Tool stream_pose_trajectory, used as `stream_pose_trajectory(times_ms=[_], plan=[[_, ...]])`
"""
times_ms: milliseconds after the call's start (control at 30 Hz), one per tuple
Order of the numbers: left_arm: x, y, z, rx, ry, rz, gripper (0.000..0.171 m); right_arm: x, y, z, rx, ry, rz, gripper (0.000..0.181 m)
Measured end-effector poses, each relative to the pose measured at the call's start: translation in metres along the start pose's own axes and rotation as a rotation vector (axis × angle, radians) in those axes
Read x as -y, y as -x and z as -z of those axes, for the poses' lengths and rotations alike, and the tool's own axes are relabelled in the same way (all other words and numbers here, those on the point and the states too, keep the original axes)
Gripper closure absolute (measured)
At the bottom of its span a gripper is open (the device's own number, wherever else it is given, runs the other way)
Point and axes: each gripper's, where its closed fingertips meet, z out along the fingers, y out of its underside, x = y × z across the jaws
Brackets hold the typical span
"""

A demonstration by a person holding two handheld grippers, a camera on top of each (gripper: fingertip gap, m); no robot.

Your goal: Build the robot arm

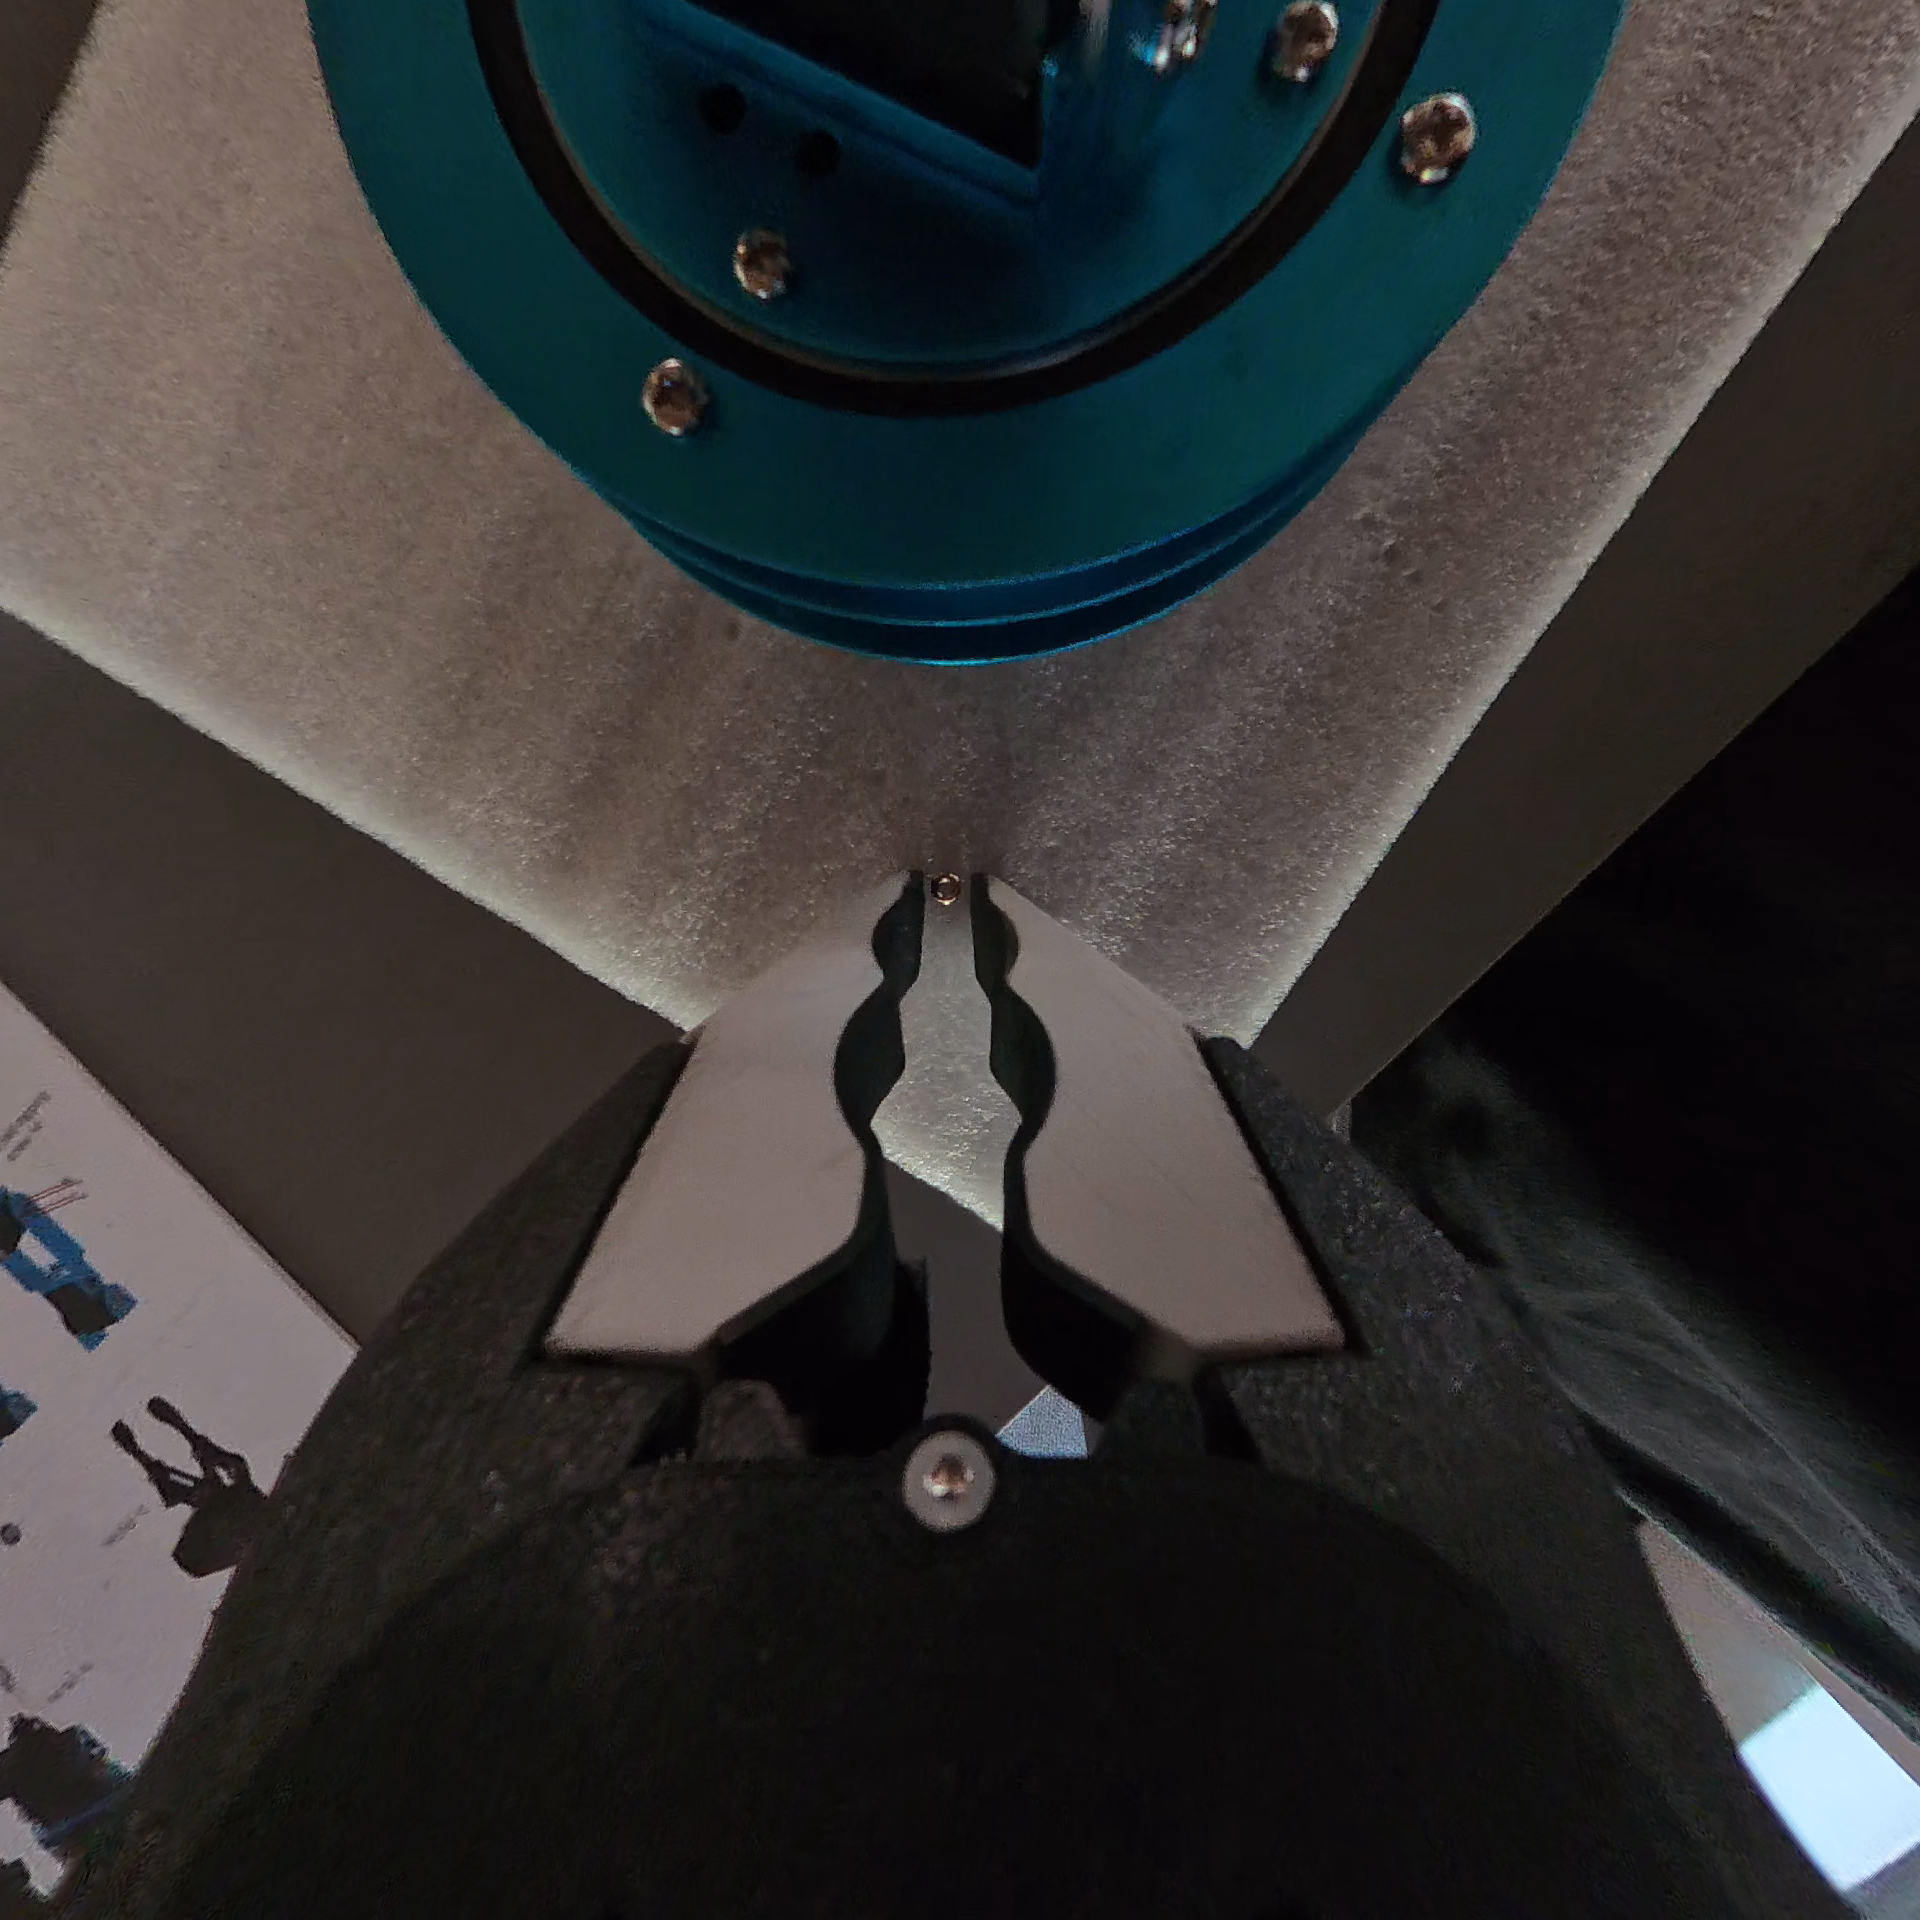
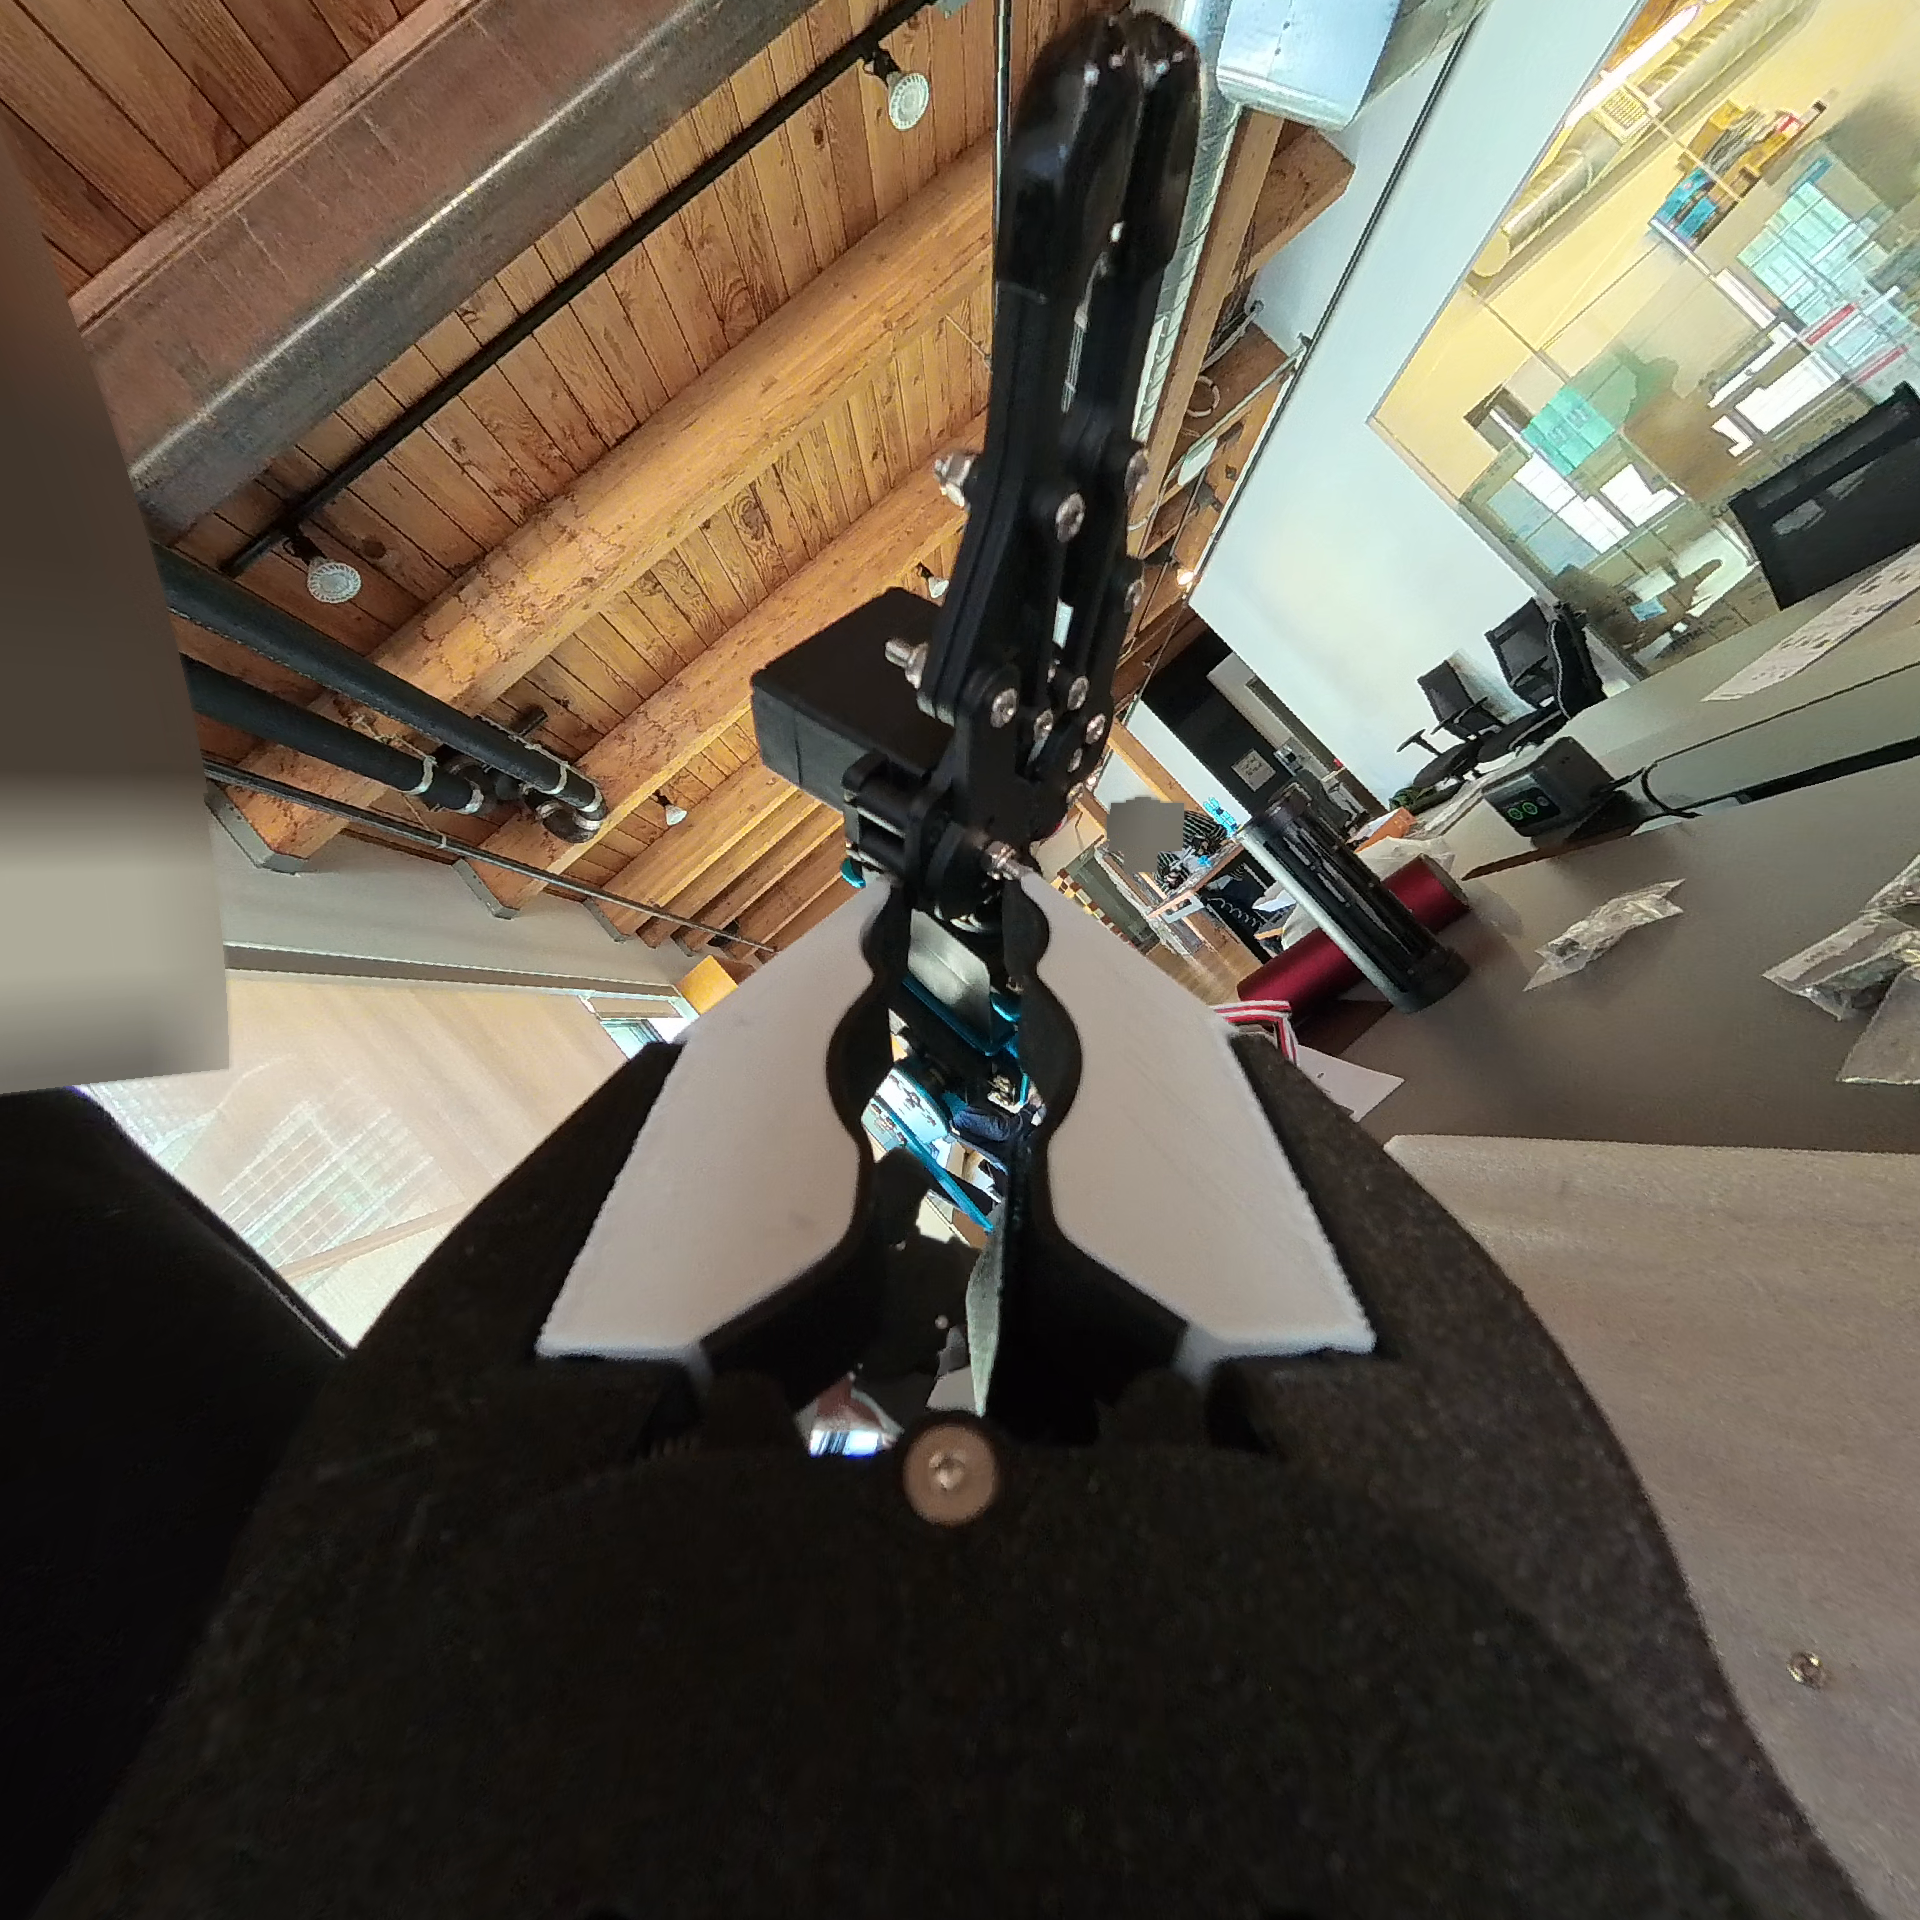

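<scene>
In the left wrist view my left gripper (image 1: 945, 889) is shut on a small silver screw (image 1: 947, 886), pinched at the very fingertips just above a white foam pad (image 1: 416, 582). A round teal metal base (image 1: 935, 499) with several screws in its rim stands on the pad straight ahead. In the right wrist view my right gripper (image 2: 951, 909) is shut on the lower part of a small black robot arm (image 2: 1049, 540), which sticks out ahead of the jaws. Teal parts (image 2: 956, 1023) of it show between the fingers.
A printed sheet (image 1: 125, 1351) lies at the left on the dark grey table (image 1: 312, 987). In the right wrist view the foam pad (image 2: 1662, 1351) carries a loose screw (image 2: 1808, 1696). Plastic bags of parts (image 2: 1610, 925), a black cylinder (image 2: 1351, 894) and a red roll (image 2: 1382, 914) lie beyond.
</scene>
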Motion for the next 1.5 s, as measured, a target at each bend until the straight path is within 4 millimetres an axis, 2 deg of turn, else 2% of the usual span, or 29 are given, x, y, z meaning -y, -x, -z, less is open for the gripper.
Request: stream_pose_trajectory(times_ms=[133,300,367,433,600,733,800,867,967,1067,1233,1500], plan=[[0.000,-0.002,0.001,-0.045,0.010,-0.004,0.167,0.000,0.000,0.000,0.002,0.002,0.000,0.165],[0.003,-0.001,0.006,-0.018,-0.006,-0.011,0.167,0.001,-0.002,0.001,0.000,-0.005,-0.007,0.165],[0.009,0.004,0.016,0.006,-0.039,-0.004,0.167,0.001,-0.002,0.001,0.002,-0.007,-0.009,0.165],[0.022,0.011,0.034,0.038,-0.094,-0.002,0.167,0.001,-0.001,0.001,0.004,-0.009,-0.011,0.165],[0.080,0.019,0.109,0.105,-0.279,-0.046,0.167,0.001,-0.001,0.001,0.006,-0.003,-0.008,0.165],[0.149,0.009,0.176,0.089,-0.473,-0.156,0.167,0.001,-0.001,0.001,0.005,0.002,-0.007,0.165],[0.186,-0.002,0.199,0.048,-0.553,-0.228,0.167,0.001,-0.001,0.001,0.006,0.001,-0.012,0.165],[0.221,-0.014,0.210,-0.010,-0.607,-0.295,0.167,0.000,-0.001,0.002,0.007,0.000,-0.011,0.165],[0.263,-0.033,0.206,-0.113,-0.621,-0.363,0.168,0.000,-0.001,0.002,0.007,-0.003,-0.015,0.165],[0.287,-0.045,0.188,-0.168,-0.568,-0.436,0.168,0.000,0.000,0.001,0.008,-0.003,-0.010,0.164],[0.296,-0.054,0.159,-0.210,-0.465,-0.499,0.167,0.000,0.001,0.000,0.012,0.000,-0.003,0.164],[0.301,-0.064,0.135,-0.186,-0.361,-0.579,0.166,0.000,0.001,0.001,0.016,-0.008,0.003,0.165]])
